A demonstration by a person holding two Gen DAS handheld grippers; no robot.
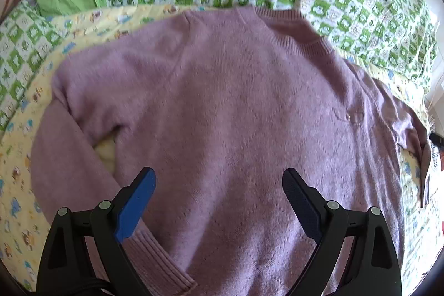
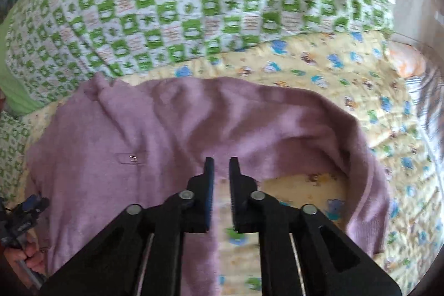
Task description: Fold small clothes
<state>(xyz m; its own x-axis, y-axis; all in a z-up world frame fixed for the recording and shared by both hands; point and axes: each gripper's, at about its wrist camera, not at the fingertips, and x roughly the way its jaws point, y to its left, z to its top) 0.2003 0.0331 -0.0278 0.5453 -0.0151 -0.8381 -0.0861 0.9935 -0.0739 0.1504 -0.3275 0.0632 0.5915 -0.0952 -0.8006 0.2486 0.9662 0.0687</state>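
Mauve knit sweater [image 1: 236, 107] spread flat on yellow printed blanket [image 2: 319, 68] on the bed. Left hand-held gripper [image 1: 219, 185] wide open above the hem, right hand-held gripper [image 2: 221, 165] nearly closed, empty. Best pinching sleeve [image 2: 360, 157] edge cleanly, folding inward.

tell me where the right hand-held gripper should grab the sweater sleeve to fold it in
Probably the ribbed cuff of the pink sweater, approached from its outer edge: the sleeve arcs loosely away from the body over the yellow blanket, leaving that end free.
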